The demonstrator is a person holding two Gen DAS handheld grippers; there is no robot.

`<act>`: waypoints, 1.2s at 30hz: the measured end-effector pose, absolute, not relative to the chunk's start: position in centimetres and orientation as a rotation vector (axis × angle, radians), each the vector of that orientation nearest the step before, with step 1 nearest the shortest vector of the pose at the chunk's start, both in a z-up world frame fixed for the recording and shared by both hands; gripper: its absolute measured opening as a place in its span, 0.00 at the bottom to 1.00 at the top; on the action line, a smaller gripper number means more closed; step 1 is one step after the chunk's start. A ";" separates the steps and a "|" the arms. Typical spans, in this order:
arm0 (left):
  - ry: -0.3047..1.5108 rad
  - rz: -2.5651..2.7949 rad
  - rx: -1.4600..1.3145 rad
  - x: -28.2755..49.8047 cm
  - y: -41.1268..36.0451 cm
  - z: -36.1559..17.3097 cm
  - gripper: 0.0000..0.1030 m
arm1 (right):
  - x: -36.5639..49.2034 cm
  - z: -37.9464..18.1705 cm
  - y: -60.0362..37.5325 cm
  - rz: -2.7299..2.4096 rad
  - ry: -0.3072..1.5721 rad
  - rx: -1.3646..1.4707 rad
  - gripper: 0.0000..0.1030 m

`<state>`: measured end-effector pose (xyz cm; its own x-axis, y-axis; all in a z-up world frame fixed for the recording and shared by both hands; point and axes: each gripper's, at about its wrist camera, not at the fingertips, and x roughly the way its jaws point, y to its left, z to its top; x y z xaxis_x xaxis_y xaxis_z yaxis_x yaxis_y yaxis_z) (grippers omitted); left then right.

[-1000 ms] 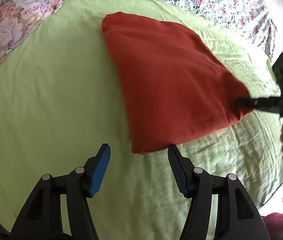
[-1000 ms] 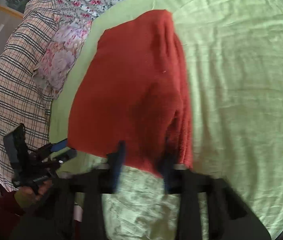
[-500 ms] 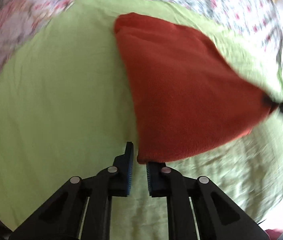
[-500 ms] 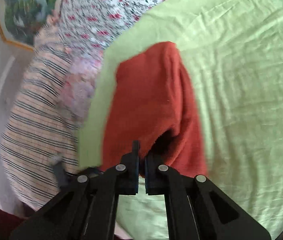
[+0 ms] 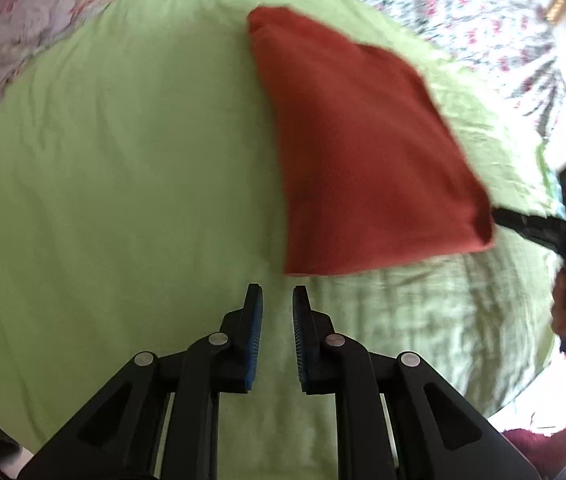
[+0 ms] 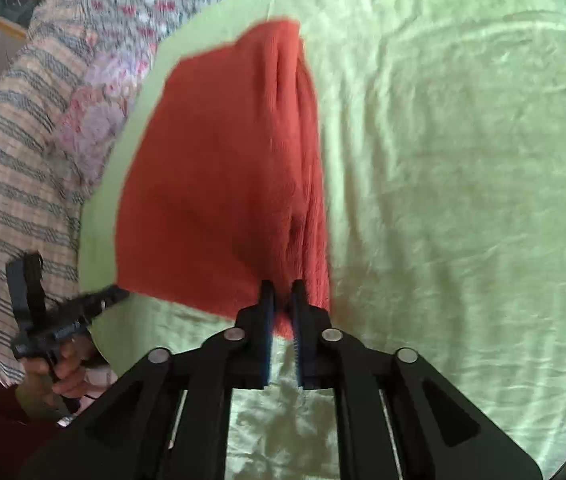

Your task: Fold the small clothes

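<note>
The right gripper has its jaws pressed on the near corner of the rust-red knit garment, a small tongue of cloth showing between the blue pads. The left gripper has its jaws drawn nearly together with a narrow gap and nothing in it; its tips sit just short of the garment's other near corner. The garment lies already doubled on the green bedsheet, its far end toward the floral bedding, with a striped blanket off the sheet's edge. To do this fold well, the left gripper probably needs to take its corner through all layers before any lift, then both corners should travel level and together toward the far edge, keeping the hem taut so no layer slips
</note>
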<state>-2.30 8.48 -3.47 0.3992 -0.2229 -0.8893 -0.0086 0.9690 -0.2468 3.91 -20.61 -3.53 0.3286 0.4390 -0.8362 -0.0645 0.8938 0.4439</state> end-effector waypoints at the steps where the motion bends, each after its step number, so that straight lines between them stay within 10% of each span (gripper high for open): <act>1: 1.133 -0.155 -0.231 -2.6 8.2 -2.7 0.13 | 4.0 -2.8 -21.2 0.334 1.173 0.384 0.28; 13: 1.102 -0.268 -0.217 1.8 3.3 -3.1 0.17 | 14.2 -3.3 -19.0 0.340 1.107 0.472 0.38; 16: 1.162 -0.254 -0.216 2.6 3.3 -5.0 0.15 | 15.7 -4.0 -18.8 0.334 1.134 0.475 0.10; 36: 1.140 -0.264 -0.267 1.4 4.1 -3.6 0.18 | 11.1 0.1 -18.5 0.261 1.027 0.407 0.15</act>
<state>1.35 4.07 -3.58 0.3936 -0.3403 -0.8540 0.0704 0.9374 -0.3411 11.07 -18.46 0.06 0.4967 0.3957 -0.7725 -0.0206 0.8952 0.4453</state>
